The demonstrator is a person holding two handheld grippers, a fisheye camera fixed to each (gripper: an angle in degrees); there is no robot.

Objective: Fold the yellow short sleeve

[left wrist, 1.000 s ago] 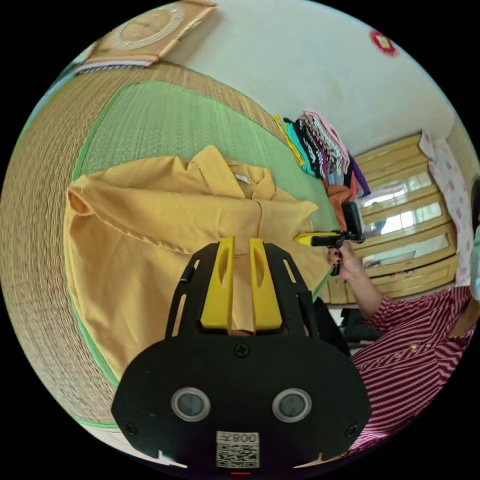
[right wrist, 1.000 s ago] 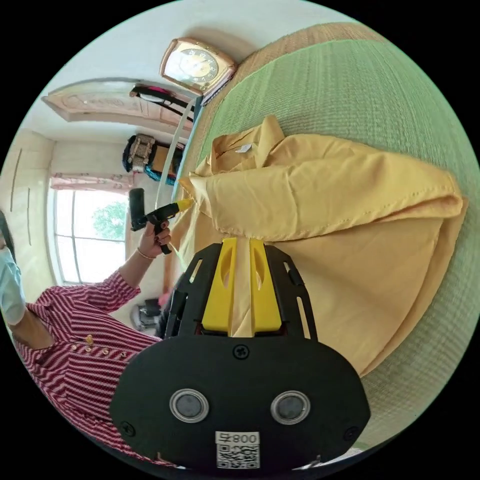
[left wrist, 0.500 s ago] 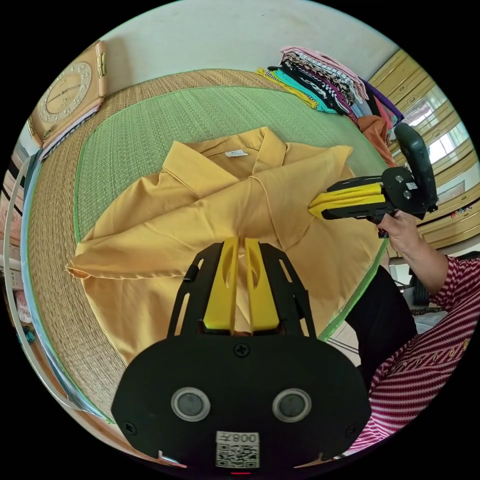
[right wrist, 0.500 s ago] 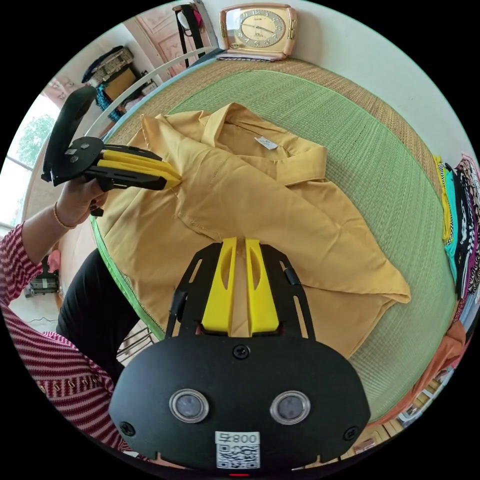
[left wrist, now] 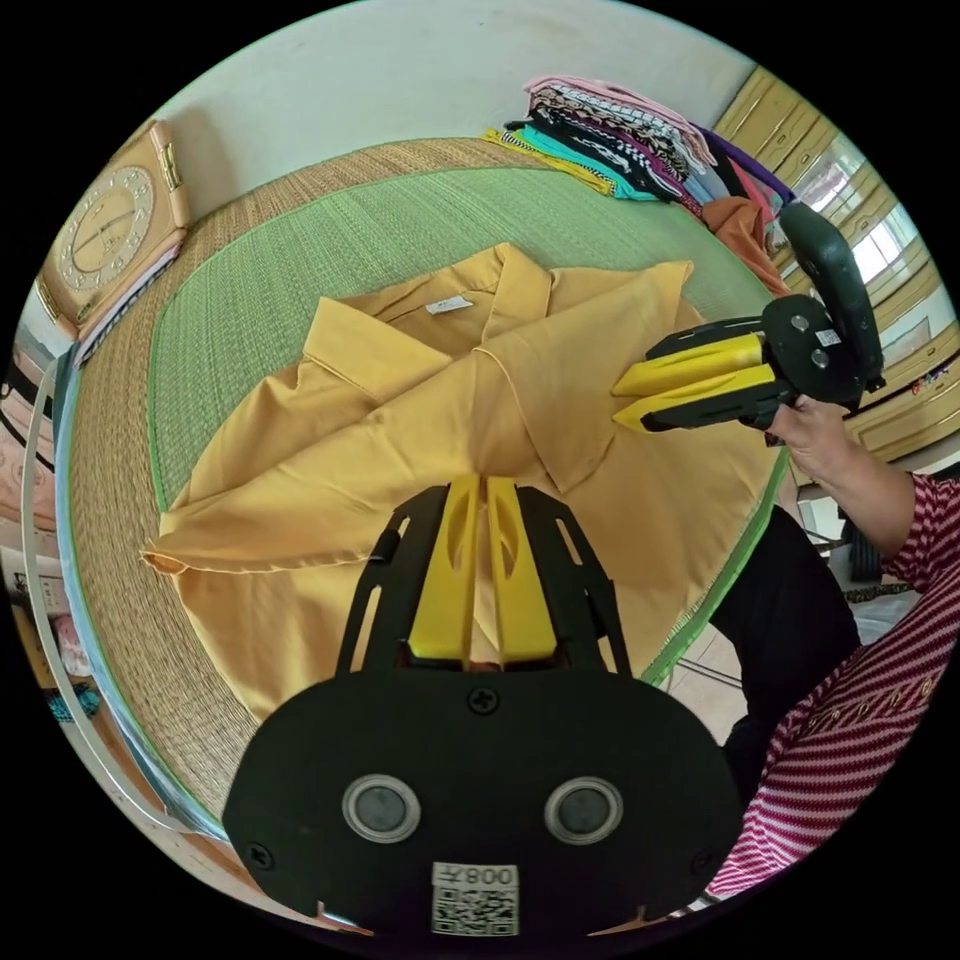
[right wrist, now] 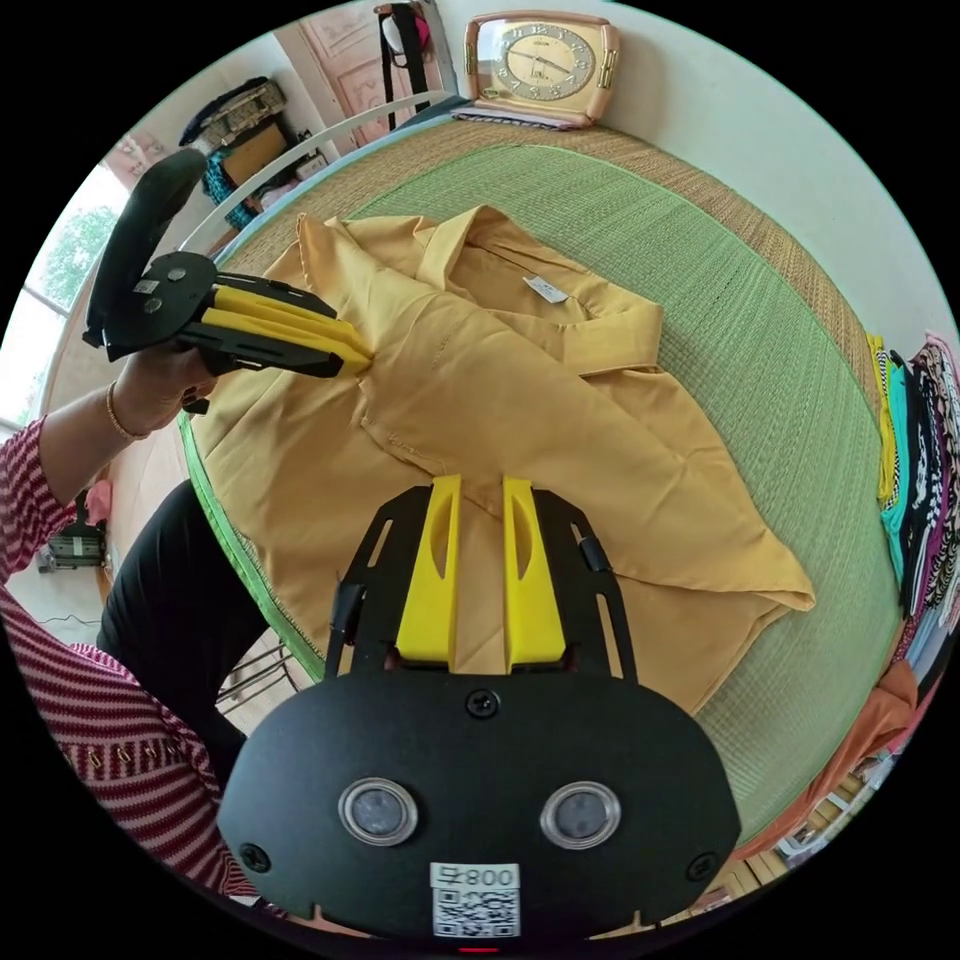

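Note:
The yellow short-sleeve shirt [left wrist: 380, 440] lies collar-up on a green mat [left wrist: 330, 240], with both sides folded in over its front. My left gripper [left wrist: 483, 485] is shut on a folded edge near the shirt's middle. In the right gripper view the same left gripper [right wrist: 362, 348] pinches the fabric at the left side of the shirt [right wrist: 560, 420]. My right gripper [right wrist: 482, 485] hovers over the shirt's lower part with its jaws apart and no cloth pinched between them. In the left gripper view, the right gripper [left wrist: 618, 402] also has parted jaws at the cloth's edge.
A stack of folded clothes [left wrist: 620, 140] sits at the mat's far corner. A clock [right wrist: 545, 58] leans on the wall. The person's striped sleeve [left wrist: 860, 700] and dark trousers [right wrist: 170, 600] are at the mat's near edge. A white rail [left wrist: 40, 560] runs along one side.
The right gripper's jaws have parted and let go of the shirt. The left gripper stays shut on the fabric. Both folded sides now rest on the shirt's front.

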